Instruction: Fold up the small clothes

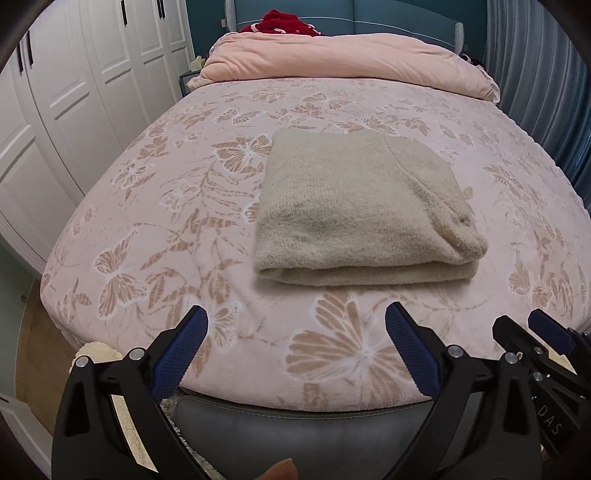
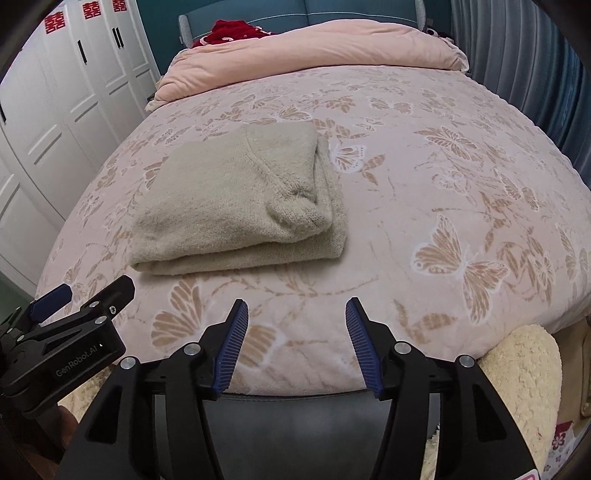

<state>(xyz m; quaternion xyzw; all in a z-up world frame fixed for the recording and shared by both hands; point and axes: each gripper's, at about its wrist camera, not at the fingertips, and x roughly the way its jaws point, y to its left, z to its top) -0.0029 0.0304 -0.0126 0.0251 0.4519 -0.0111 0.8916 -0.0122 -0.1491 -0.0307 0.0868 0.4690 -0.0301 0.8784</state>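
A beige knitted garment (image 1: 354,214) lies folded into a thick rectangle on the pink butterfly-print bed cover (image 1: 177,221). It also shows in the right wrist view (image 2: 236,206), left of centre. My left gripper (image 1: 297,317) is open and empty, held over the bed's near edge short of the garment. My right gripper (image 2: 297,310) is open and empty, also at the near edge, to the right of the garment. The right gripper shows at the left wrist view's right edge (image 1: 521,325), and the left gripper at the right wrist view's left edge (image 2: 92,291).
A folded pink quilt (image 1: 343,59) and a red cloth (image 1: 284,22) lie at the head of the bed. White wardrobe doors (image 1: 74,103) stand on the left, blue curtains (image 2: 517,66) on the right. A cream fluffy rug (image 2: 524,373) lies by the bed's foot.
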